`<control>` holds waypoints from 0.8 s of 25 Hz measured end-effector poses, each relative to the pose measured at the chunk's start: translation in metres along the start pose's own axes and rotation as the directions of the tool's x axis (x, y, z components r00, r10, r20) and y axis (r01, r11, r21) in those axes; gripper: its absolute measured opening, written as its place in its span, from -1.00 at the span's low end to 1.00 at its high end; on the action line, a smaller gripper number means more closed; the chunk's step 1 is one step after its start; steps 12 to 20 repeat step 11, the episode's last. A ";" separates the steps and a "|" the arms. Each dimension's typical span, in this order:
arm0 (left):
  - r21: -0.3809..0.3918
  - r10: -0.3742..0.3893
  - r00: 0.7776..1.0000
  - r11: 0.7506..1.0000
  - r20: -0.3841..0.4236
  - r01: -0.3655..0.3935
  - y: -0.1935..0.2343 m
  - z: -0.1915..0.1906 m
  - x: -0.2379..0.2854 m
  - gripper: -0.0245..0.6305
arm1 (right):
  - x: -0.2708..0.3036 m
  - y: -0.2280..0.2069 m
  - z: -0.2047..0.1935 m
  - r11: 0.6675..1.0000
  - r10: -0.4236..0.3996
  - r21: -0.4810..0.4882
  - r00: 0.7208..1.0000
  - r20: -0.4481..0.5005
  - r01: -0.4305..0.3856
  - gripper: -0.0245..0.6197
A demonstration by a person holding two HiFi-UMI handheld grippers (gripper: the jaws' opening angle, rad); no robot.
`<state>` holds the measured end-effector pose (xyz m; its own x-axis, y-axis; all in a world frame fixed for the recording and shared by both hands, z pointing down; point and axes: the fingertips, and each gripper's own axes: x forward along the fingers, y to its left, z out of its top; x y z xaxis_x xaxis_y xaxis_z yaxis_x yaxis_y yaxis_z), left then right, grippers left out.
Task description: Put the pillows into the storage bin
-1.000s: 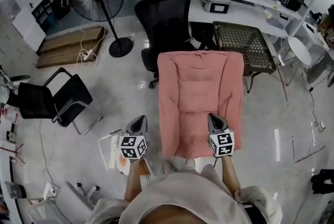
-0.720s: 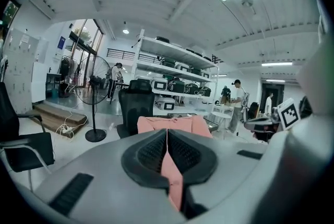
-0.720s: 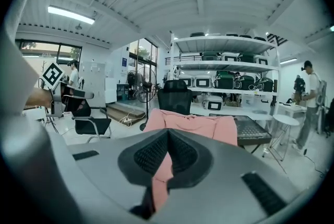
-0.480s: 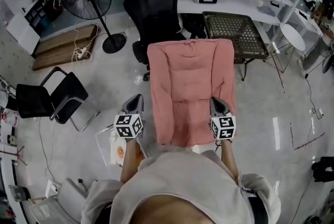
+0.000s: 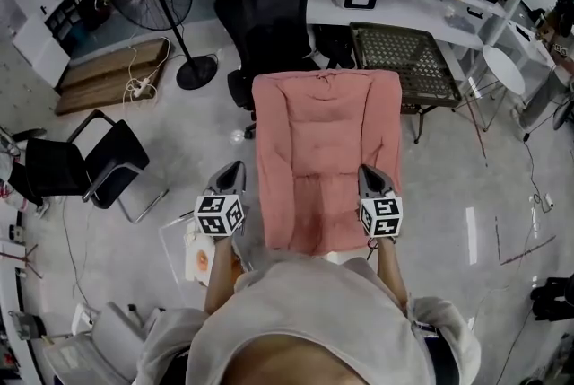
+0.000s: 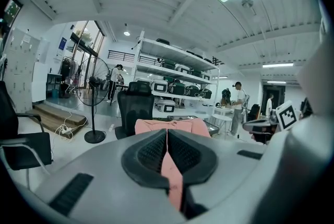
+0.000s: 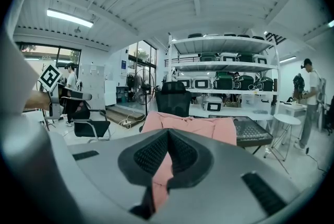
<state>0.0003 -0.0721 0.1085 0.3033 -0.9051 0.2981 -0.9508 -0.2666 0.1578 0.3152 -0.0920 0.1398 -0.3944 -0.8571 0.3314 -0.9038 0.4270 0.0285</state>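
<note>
Long pink pillow (image 5: 325, 150), apparently quilted

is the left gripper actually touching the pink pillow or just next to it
Touching. The left gripper view shows the left gripper with its jaws closed on a fold of the pink pillow, the fabric pinched between the pads.

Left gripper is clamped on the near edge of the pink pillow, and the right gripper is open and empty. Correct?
Not quite. The right gripper is not open and empty: the right gripper view shows its jaws closed on the pink pillow, with fabric pinched between them. The left gripper is clamped on the near edge, as you said.
</note>
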 end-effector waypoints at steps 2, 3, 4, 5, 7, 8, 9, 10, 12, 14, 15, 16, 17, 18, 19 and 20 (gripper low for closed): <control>0.001 0.005 1.000 1.000 -0.002 -0.005 0.001 0.001 -0.001 -0.88 | 0.002 0.001 0.000 1.000 0.004 0.001 1.000 0.000 -0.004 -0.93; 0.001 0.006 1.000 1.000 -0.002 -0.006 0.000 0.001 -0.001 -0.88 | 0.002 0.001 0.000 1.000 0.004 0.002 1.000 0.000 -0.004 -0.93; 0.000 0.006 1.000 1.000 -0.002 -0.006 0.000 0.001 -0.002 -0.88 | 0.002 0.001 0.000 1.000 0.004 0.002 1.000 0.001 -0.004 -0.93; 0.000 0.007 1.000 1.000 -0.002 -0.007 0.000 0.000 -0.003 -0.88 | 0.002 0.002 0.000 1.000 0.004 0.003 1.000 0.002 -0.004 -0.93; 0.000 0.007 1.000 1.000 0.000 -0.007 0.001 -0.002 -0.004 -0.88 | 0.002 0.003 -0.002 1.000 0.004 0.002 1.000 0.003 -0.004 -0.93; 0.001 0.007 1.000 1.000 0.002 -0.007 0.001 -0.002 -0.005 -0.88 | 0.003 0.004 -0.002 1.000 0.004 0.001 1.000 0.003 -0.004 -0.93; 0.001 0.007 1.000 1.000 0.003 -0.007 0.001 -0.003 -0.005 -0.88 | 0.003 0.004 -0.003 1.000 0.005 0.001 1.000 0.004 -0.005 -0.93; 0.002 0.007 1.000 1.000 0.003 -0.007 0.001 -0.003 -0.005 -0.88 | 0.004 0.004 -0.003 1.000 0.005 0.001 1.000 0.004 -0.005 -0.93; 0.002 0.007 1.000 1.000 0.003 -0.007 0.001 -0.003 -0.005 -0.88 | 0.004 0.005 -0.004 1.000 0.005 0.002 1.000 0.005 -0.005 -0.93; 0.002 0.007 1.000 1.000 0.003 -0.007 0.001 -0.003 -0.005 -0.88 | 0.004 0.005 -0.004 1.000 0.005 0.002 1.000 0.005 -0.005 -0.93; 0.002 0.007 1.000 1.000 0.003 -0.007 0.001 -0.003 -0.005 -0.88 | 0.004 0.005 -0.004 1.000 0.005 0.002 1.000 0.005 -0.005 -0.93; 0.002 0.007 1.000 1.000 0.003 -0.007 0.001 -0.003 -0.005 -0.88 | 0.004 0.005 -0.004 1.000 0.005 0.002 1.000 0.005 -0.005 -0.93; 0.002 0.007 1.000 1.000 0.003 -0.007 0.001 -0.003 -0.005 -0.88 | 0.004 0.005 -0.004 1.000 0.005 0.002 1.000 0.005 -0.005 -0.93; 0.002 0.007 1.000 1.000 0.003 -0.007 0.001 -0.003 -0.005 -0.88 | 0.004 0.005 -0.004 1.000 0.005 0.002 1.000 0.005 -0.005 -0.93; 0.002 0.007 1.000 1.000 0.003 -0.007 0.001 -0.003 -0.005 -0.88 | 0.004 0.005 -0.004 1.000 0.005 0.002 1.000 0.005 -0.005 -0.93; 0.002 0.007 1.000 1.000 0.003 -0.007 0.001 -0.003 -0.005 -0.88 | 0.004 0.005 -0.004 1.000 0.005 0.002 1.000 0.005 -0.005 -0.93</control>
